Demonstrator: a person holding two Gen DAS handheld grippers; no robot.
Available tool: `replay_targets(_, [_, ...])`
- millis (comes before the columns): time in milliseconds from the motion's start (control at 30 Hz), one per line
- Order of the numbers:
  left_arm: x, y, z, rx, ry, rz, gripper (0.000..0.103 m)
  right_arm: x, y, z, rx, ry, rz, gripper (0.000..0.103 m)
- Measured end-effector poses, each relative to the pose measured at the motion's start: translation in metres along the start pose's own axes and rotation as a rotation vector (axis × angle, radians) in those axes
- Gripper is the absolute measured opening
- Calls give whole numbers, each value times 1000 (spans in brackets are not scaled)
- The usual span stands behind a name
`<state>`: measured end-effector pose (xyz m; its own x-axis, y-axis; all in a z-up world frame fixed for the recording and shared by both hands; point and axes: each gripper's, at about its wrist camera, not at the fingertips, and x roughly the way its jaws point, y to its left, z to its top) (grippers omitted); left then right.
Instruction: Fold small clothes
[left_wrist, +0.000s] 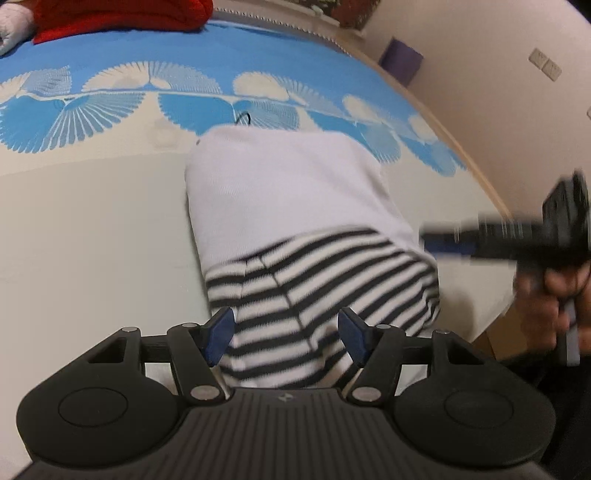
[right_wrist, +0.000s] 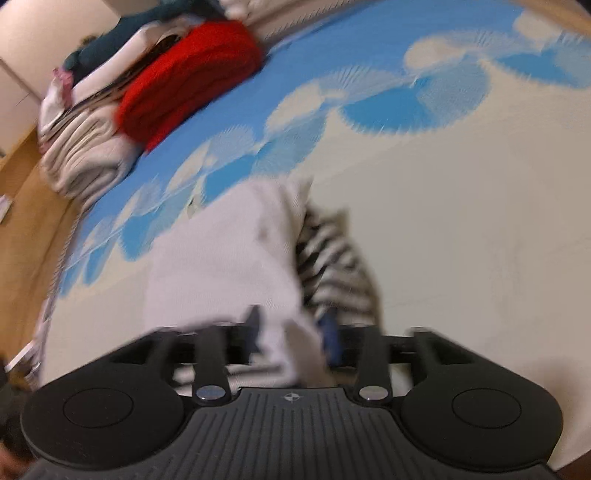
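A small garment (left_wrist: 291, 206), white on top with black-and-white stripes at the near end, lies on the bed. My left gripper (left_wrist: 286, 336) is open, its blue pads either side of the striped end. My right gripper (left_wrist: 443, 240) reaches in from the right at the garment's edge, blurred. In the right wrist view the garment (right_wrist: 229, 266) runs between the fingers of the right gripper (right_wrist: 291, 339), with white cloth bunched between them; the view is blurred by motion.
The bed cover (left_wrist: 92, 203) is cream with a blue fan pattern (left_wrist: 221, 55) further off. A red folded item (right_wrist: 188, 77) and a pile of grey and white clothes (right_wrist: 85, 155) lie at the far end. A wall (left_wrist: 498, 92) runs along the right.
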<state>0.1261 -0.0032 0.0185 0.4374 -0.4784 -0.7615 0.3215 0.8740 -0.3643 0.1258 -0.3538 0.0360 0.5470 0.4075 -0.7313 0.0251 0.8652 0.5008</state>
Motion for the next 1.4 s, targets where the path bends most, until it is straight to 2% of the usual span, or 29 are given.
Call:
replay_targets(167, [5, 0, 9, -35, 6, 18, 68, 12, 10, -21, -172, 140, -38, 50])
replay_targets(200, [7, 0, 11, -32, 3, 16, 68, 15, 9, -24, -182, 157, -49, 33])
replay_targets(233, [6, -2, 12, -26, -3, 13, 68, 15, 10, -25, -190, 162, -52, 3])
replay_targets(300, [4, -3, 12, -19, -22, 7, 68, 5, 9, -24, -186, 144, -19, 4])
replay_targets(367, [3, -3, 12, -20, -30, -3, 68, -15, 4, -20, -153, 76, 33, 3])
replay_targets(433, [11, -3, 8, 0, 11, 34, 68, -28, -8, -20, -97, 57, 63, 3])
replay_targets(467, [23, -3, 4, 19, 70, 84, 69, -31, -14, -23, -93, 72, 48, 3])
replay_targets(500, [33, -2, 0, 34, 127, 119, 76, -28, -16, -27, -97, 98, 26, 3])
replay_targets(533, [39, 0, -4, 28, 157, 132, 78, -24, -19, -32, -110, 140, -1, 2])
replay_targets(600, [34, 1, 3, -9, 146, 101, 74, -11, -20, -43, -149, 217, -69, 2])
replay_targets(633, [28, -1, 6, -11, 114, 88, 73, -7, -17, -46, -170, 235, -82, 2])
replay_targets(700, [11, -5, 11, -9, 42, 36, 73, -3, -9, -48, -210, 240, -97, 2])
replay_targets(733, [9, -7, 11, -1, 38, 8, 73, -3, -8, -47, -209, 235, -103, 2])
replay_targets(767, [14, -9, 8, 18, 74, 7, 73, -3, -8, -46, -205, 232, -111, 2])
replay_targets(833, [39, -13, -5, 93, 208, 104, 78, 0, -8, -45, -201, 236, -132, 2])
replay_targets(867, [46, -14, -11, 116, 229, 133, 83, 1, -7, -44, -204, 238, -145, 2])
replay_targets(967, [33, -17, -5, 114, 187, 119, 79, 4, -4, -39, -216, 241, -174, 2])
replay_targets(1100, [7, -14, 2, 116, 166, 110, 78, -2, -3, -29, -177, 216, -158, 7])
replay_targets(1133, [1, -12, 8, 112, 156, 90, 78, -5, -2, -27, -178, 199, -155, 14])
replay_targets(1167, [-6, -10, 15, 112, 146, 78, 78, -10, 1, -24, -187, 168, -143, 16])
replay_targets(1300, [-16, 2, 51, 110, 108, 86, 78, -28, 14, -9, -225, 21, -96, 53])
replay_targets(1333, [-15, 7, 61, 104, 100, 84, 78, -29, 16, -3, -208, -8, -81, 56])
replay_targets(1400, [-8, 15, 81, 83, 90, 78, 78, -24, 16, 12, -162, -41, -64, 57])
